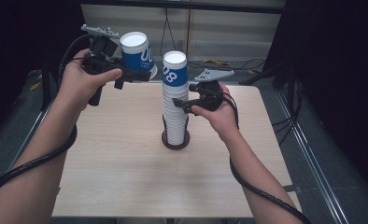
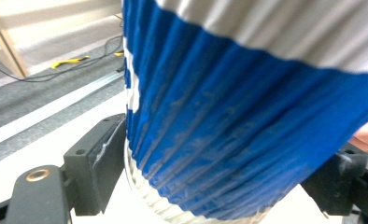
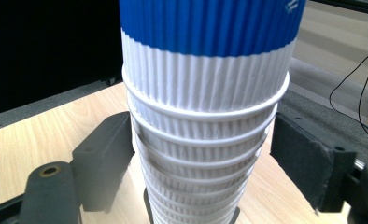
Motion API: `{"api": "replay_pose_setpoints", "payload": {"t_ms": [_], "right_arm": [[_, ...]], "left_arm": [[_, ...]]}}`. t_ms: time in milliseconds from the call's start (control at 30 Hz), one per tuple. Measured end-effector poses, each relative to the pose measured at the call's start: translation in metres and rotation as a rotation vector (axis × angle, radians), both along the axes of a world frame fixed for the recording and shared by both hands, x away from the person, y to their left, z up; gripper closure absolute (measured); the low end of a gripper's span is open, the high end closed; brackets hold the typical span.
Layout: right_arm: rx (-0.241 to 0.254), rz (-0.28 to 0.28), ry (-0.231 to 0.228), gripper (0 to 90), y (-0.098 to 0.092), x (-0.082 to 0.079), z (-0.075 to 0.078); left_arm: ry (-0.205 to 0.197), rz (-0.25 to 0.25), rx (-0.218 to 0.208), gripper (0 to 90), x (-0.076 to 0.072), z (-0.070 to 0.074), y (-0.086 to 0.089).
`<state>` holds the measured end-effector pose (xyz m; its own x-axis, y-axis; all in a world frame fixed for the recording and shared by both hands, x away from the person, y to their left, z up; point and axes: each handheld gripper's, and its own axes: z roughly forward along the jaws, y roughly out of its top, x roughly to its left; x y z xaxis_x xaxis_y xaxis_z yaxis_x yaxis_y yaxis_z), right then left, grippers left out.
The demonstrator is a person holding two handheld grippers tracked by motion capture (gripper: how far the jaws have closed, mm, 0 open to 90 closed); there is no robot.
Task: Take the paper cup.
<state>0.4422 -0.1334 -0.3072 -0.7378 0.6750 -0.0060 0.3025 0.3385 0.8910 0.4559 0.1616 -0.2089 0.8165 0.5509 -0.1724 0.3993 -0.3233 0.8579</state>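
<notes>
While the left gripper pinches a cup at upper left, the right gripper straddles the stack, spread, not yet clamping; next, steady it

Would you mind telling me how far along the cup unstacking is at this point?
Done: one blue-and-white cup is off the stack, clamped in the left gripper and held tilted up and to the left. In hand: the right gripper has its jaws on either side of the stack of cups, the right jaw not yet touching. Left: the tall stack in its black holder.
</notes>
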Motion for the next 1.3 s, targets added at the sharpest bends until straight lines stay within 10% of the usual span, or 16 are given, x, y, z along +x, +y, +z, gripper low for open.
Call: {"api": "replay_pose_setpoints", "payload": {"t_ms": [1300], "right_arm": [[-0.044,0.075,0.055,16.9,-0.018,-0.017,-0.015]], "left_arm": [[0.061,-0.099,0.093,18.2,-0.021,-0.048,0.011]]}}
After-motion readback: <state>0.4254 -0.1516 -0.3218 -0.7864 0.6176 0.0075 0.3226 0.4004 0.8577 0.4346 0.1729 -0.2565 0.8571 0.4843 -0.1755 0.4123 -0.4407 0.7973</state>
